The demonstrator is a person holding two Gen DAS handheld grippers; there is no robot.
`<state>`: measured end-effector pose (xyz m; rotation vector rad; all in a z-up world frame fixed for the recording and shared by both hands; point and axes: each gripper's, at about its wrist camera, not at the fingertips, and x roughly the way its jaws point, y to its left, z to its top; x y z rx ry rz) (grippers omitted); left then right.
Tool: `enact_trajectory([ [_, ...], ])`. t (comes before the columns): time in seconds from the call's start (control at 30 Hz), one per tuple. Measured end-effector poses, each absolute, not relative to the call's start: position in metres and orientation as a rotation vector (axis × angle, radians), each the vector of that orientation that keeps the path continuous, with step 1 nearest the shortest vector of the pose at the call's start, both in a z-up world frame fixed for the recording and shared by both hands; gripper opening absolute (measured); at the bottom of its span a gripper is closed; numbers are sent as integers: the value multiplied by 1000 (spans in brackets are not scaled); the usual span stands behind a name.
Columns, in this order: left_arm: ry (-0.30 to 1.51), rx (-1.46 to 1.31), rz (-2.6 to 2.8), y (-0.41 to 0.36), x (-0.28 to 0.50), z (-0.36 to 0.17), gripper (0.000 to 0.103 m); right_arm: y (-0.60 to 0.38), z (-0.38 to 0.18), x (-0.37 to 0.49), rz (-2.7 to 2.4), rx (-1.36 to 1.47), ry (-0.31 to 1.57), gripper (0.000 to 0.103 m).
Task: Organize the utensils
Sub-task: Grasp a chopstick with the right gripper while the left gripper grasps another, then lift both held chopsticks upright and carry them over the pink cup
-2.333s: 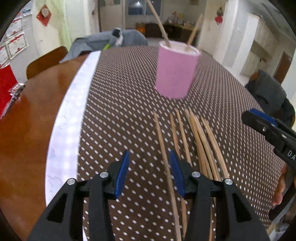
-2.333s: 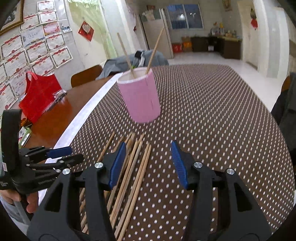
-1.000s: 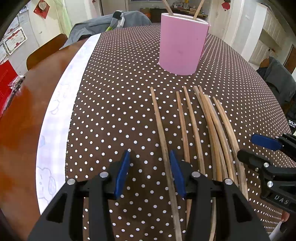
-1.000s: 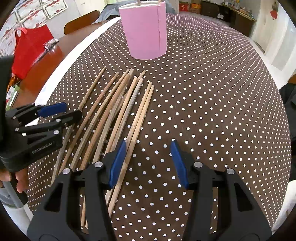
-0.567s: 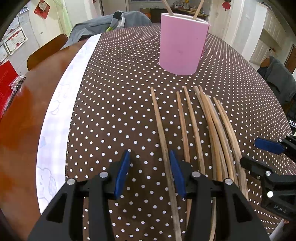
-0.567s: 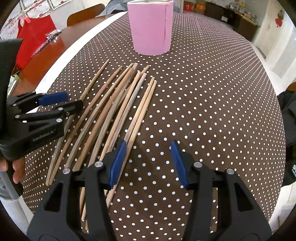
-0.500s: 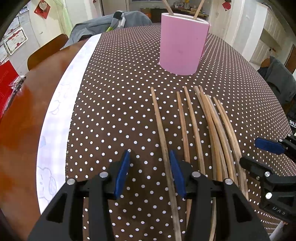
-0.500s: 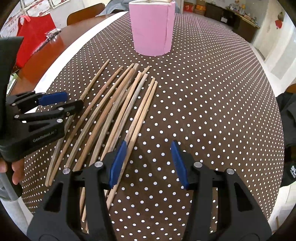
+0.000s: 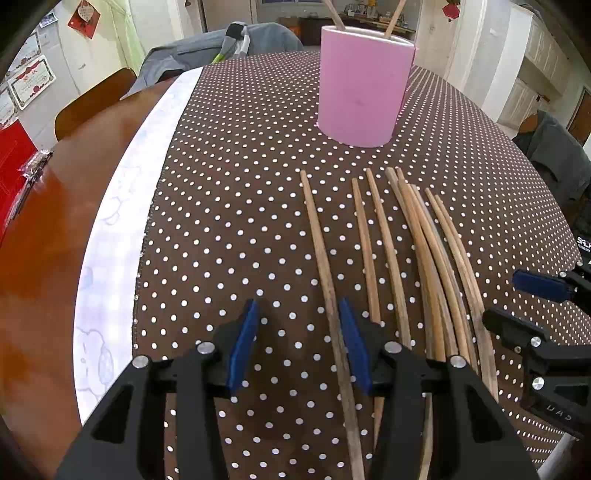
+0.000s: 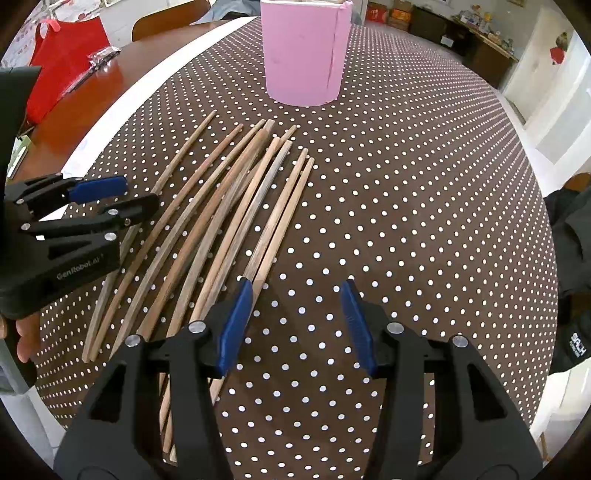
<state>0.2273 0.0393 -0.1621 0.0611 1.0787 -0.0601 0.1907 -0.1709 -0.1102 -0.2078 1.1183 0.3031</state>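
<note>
Several wooden chopsticks [image 9: 417, 240] [image 10: 229, 195] lie side by side on the dotted brown cloth, in front of a pink cup [image 9: 364, 85] [image 10: 303, 55]. Two sticks [image 9: 332, 13] stand in the cup. My left gripper [image 9: 298, 332] [image 10: 142, 194] hovers open over the leftmost chopstick [image 9: 321, 251], which runs between its jaws close to the right pad. My right gripper [image 10: 295, 317] [image 9: 500, 297] is open at the right end of the row. Its left pad sits by the near end of the rightmost pair [image 10: 280, 221], with only cloth between its jaws.
A white strip of cloth [image 9: 122, 206] borders the brown one, with bare wooden table [image 9: 44, 240] to the left. A red bag [image 10: 62, 62] lies on that table. A chair [image 9: 96, 99] and grey clothing [image 9: 207, 44] stand at the far side.
Since the earliest frames both grippers have tipped down over the chopsticks. In the last second the left one holds still, and the right one has edged slightly closer to the rightmost sticks.
</note>
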Motion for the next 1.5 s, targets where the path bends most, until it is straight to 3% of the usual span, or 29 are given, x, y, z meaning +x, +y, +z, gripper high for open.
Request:
enact_trajectory([
  [0.17, 1079, 61, -61, 39, 227, -162, 47, -157, -114, 191, 298, -253, 1122, 48],
  [0.2, 1079, 61, -62, 39, 227, -162, 47, -156, -113, 192, 296, -248, 1120, 40],
  [0.33, 1086, 59, -62, 39, 229, -162, 47, -157, -111, 200, 300, -237, 1117, 24],
  [0.37, 1090, 56, -62, 39, 231, -162, 47, -157, -110, 202, 304, -235, 1120, 13],
  [0.4, 1094, 52, -60, 39, 232, -162, 46, -159, -110, 205, 321, -216, 1132, 12],
  [0.5, 1100, 57, -60, 37, 237, -162, 44, -160, -109, 212, 335, -193, 1144, 11],
  [0.57, 1100, 58, -61, 37, 238, -161, 32, -163, -110, 214, 352, -167, 1150, 10],
  [0.63, 1105, 45, -53, 39, 239, -160, 9, -169, -110, 217, 366, -128, 1157, 8],
  [0.97, 1052, -34, -89, 49, 235, -156, 6, -206, -104, 211, 402, -15, 1113, 6],
  [1.5, 601, -137, -198, 29, 224, -74, 6, -251, -32, 204, 498, 168, 793, 6],
])
